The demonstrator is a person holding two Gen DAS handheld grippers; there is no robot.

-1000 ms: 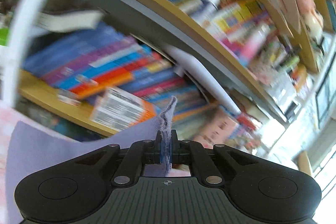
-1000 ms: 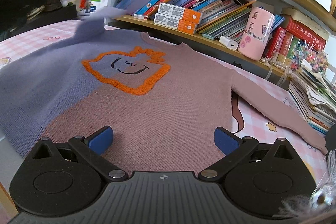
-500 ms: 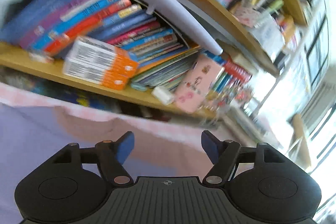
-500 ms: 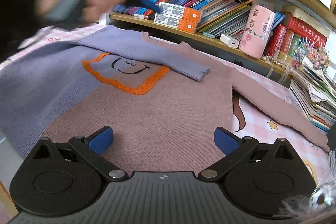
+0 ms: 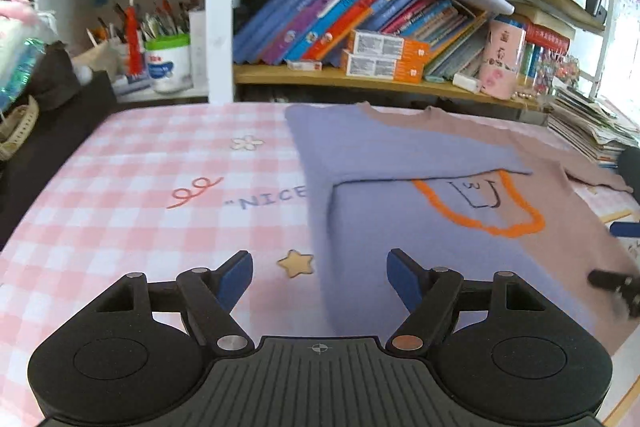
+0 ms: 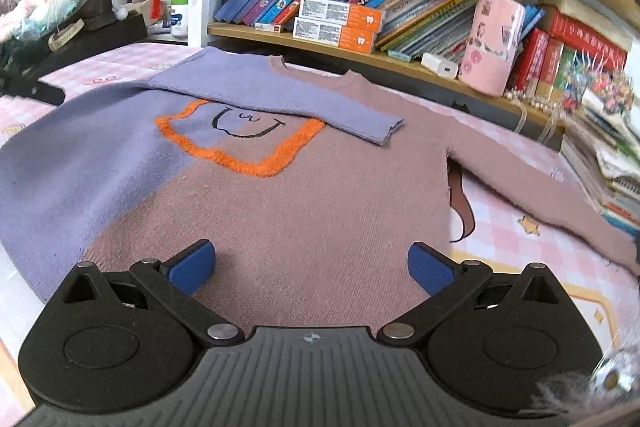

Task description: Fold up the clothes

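A sweater (image 6: 304, 203), half purple and half mauve with an orange-outlined face, lies flat on the pink checked tablecloth (image 5: 160, 195). Its purple sleeve (image 6: 280, 95) is folded across the chest; the mauve sleeve (image 6: 536, 183) stretches out to the right. The sweater also shows in the left wrist view (image 5: 400, 227). My left gripper (image 5: 319, 279) is open and empty, above the sweater's purple left edge. My right gripper (image 6: 311, 267) is open and empty, low over the mauve hem. The right gripper's tips show at the left wrist view's right edge (image 5: 616, 287).
A wooden bookshelf (image 6: 360, 51) with leaning books runs along the table's far side, with a pink cup (image 6: 492, 43) and white charger (image 6: 440, 65). A paper stack (image 6: 608, 163) lies at the right. A pen holder (image 5: 168, 63) and dark bag (image 5: 52, 83) stand at the left.
My left gripper opened and let go of the purple sleeve, which now lies folded across the chest. It then pulled back toward the sweater's left side. The right gripper stayed still.
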